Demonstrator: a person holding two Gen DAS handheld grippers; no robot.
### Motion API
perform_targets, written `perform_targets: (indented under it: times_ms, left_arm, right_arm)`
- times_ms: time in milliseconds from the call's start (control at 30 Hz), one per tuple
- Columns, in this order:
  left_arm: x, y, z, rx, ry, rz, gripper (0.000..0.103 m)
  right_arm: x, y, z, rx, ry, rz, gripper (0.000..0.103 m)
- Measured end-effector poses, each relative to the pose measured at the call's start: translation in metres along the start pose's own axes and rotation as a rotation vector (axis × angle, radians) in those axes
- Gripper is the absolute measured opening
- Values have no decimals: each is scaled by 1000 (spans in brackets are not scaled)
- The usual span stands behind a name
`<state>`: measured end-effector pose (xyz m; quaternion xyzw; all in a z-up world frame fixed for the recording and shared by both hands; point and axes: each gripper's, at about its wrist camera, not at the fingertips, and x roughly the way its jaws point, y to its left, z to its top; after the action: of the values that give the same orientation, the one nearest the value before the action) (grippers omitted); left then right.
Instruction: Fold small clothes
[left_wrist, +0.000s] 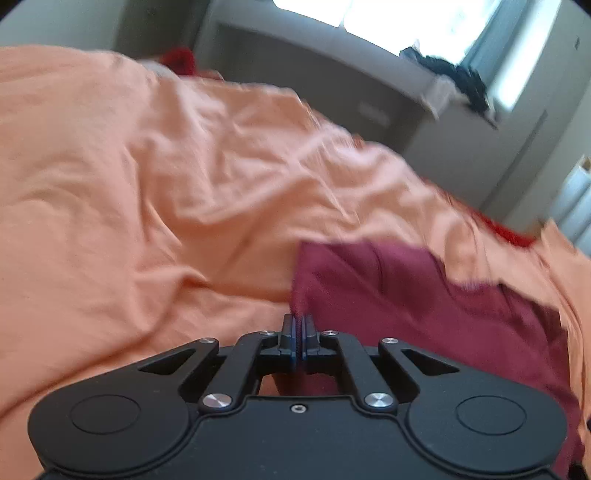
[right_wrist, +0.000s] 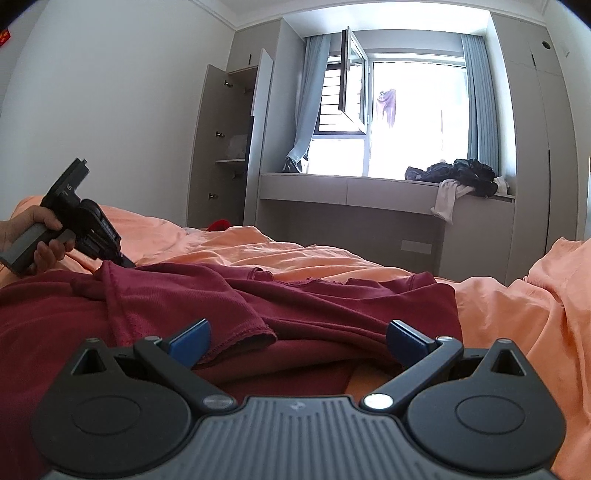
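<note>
Clamped tight, the left claw (left_wrist: 297, 325) is pinching a raised fold of the maroon garment (left_wrist: 424, 295) between its two fingers, which are meeting with only the cloth between them. In the left wrist view the claw is pointing downward at the bed, and the view is tilted, so the room is leaning across the top of the frame. The maroon garment is spreading away to the right of the claw and a little ahead of it, while the orange bedsheet (left_wrist: 147, 166) is filling everything to the left and ahead, rumpled and slightly blurred. Far beyond the claw, a dark pile of clothes (left_wrist: 454, 74) is lying on the window ledge.

In the right wrist view, the right claw (right_wrist: 297, 338) is standing wide open, its blue pads (right_wrist: 190, 341) well apart and pressing on nothing. It is pointing nearly level across the bed, low over the maroon garment (right_wrist: 258, 302), whose hemmed edge is lying between the two fingers without being gripped. The garment is stretching ahead of the claw and off to its left, with the orange bedsheet (right_wrist: 517, 314) showing to its right and beyond. Up to the left of this claw, a person's hand (right_wrist: 33, 236) is wrapping around the grey handle of the left claw (right_wrist: 127, 263), which is angling down so that its tip is meeting a lifted ridge of the maroon cloth. Straight ahead past the bed, the window ledge (right_wrist: 369, 188) is carrying the pile of dark clothes (right_wrist: 458, 173).
</note>
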<state>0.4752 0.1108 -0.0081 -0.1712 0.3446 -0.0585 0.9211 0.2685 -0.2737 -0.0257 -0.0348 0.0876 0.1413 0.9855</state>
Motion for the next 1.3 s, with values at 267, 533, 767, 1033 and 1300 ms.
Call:
perform_targets:
  times_ms: [267, 533, 767, 1033, 1300]
  left_arm:
    - [11, -17, -6, 88, 9, 127, 2]
    - [-6, -30, -12, 163, -23, 159, 44]
    - [-38, -54, -23, 183, -103, 183, 77]
    - [-87, -100, -49, 204, -274, 230, 102]
    - [-135, -164, -97, 286, -385, 208, 102]
  right_arm:
    - [2, 3, -2, -14, 15, 3, 103]
    - [-6, 2, 4, -33, -4, -5, 103]
    - [-26, 3, 9, -55, -37, 1, 103]
    - [-43, -33, 13, 56, 1, -140, 103]
    - [-65, -69, 6, 175, 11, -252, 103]
